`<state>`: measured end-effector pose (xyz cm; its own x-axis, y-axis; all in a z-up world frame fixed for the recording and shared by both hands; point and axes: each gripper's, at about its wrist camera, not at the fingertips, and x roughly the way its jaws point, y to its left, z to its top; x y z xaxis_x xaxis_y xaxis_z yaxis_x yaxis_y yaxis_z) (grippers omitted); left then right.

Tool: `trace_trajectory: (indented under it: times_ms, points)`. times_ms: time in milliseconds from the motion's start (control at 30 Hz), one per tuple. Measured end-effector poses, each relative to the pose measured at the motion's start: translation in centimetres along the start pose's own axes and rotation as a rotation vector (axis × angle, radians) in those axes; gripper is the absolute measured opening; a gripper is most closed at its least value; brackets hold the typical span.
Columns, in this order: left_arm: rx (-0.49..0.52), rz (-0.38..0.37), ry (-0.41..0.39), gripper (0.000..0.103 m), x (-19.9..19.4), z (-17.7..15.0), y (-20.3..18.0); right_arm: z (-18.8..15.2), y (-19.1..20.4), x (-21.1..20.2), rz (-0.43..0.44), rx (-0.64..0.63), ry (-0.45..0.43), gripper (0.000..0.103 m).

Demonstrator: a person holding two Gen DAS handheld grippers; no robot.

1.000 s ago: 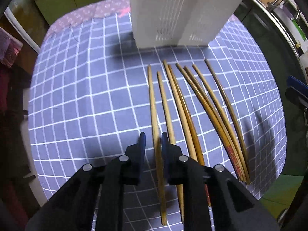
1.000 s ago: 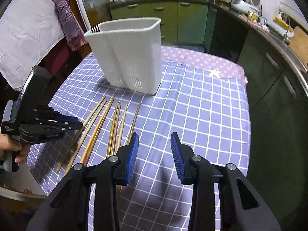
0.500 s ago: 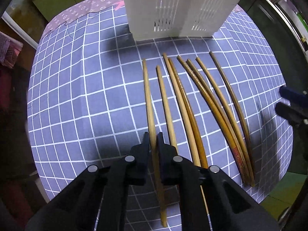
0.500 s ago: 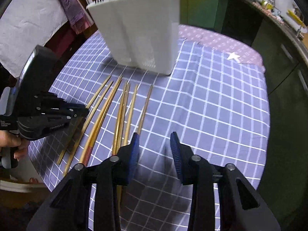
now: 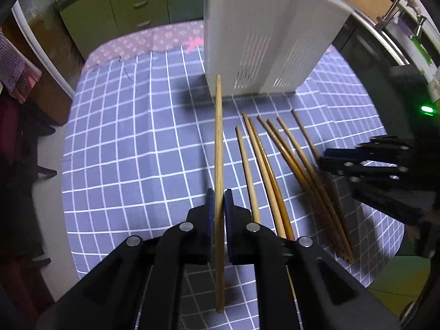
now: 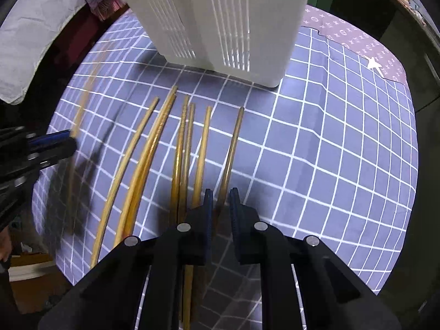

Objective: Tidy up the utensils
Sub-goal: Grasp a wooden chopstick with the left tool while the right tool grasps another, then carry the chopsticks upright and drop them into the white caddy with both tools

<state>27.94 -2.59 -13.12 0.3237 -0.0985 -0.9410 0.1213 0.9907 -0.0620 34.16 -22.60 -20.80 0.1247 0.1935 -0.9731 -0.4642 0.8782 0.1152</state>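
My left gripper (image 5: 218, 206) is shut on one wooden chopstick (image 5: 219, 143) and holds it lifted off the cloth, its tip near the white utensil holder (image 5: 264, 41). Several more chopsticks (image 5: 272, 170) lie side by side on the checked cloth to its right. In the right wrist view my right gripper (image 6: 220, 206) is open, its jaws low over the rightmost chopstick (image 6: 232, 148), which runs between them. The white holder (image 6: 220, 22) stands just beyond the row. The left gripper (image 6: 41, 145) shows blurred at the left with its chopstick.
The table is covered by a blue checked cloth (image 5: 132, 143) with a pink patterned strip (image 5: 154, 38) at the far end. Green cabinets (image 5: 129, 2) stand behind. The table edge drops off close at left and near the bottom of both views.
My left gripper closed on the leftmost chopstick and lifted it off the cloth. My right gripper moved forward and down over the rightmost chopstick, its jaws narrowing.
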Motion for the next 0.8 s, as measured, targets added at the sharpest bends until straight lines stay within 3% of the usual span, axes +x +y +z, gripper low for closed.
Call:
trace_trajectory:
  times_ms: [333, 500, 633, 800]
  points:
    - [0.037, 0.001, -0.102, 0.007, -3.1, -1.2, 0.0, 1.6, 1.4, 1.4, -0.069, -0.010, 0.033, 0.013]
    - [0.040, -0.006, -0.130, 0.007, -4.1, -1.6, -0.1, 1.3, 2.4, 1.4, -0.078, -0.009, 0.015, 0.007]
    - [0.046, -0.001, -0.153, 0.007, -4.8, -1.9, -0.1, 0.5, 2.4, -0.4, -0.037, 0.005, -0.054, 0.007]
    - [0.055, 0.000, -0.211, 0.007, -6.1, -2.2, -0.1, -1.3, 1.9, -5.2, 0.025, 0.029, -0.219, 0.007]
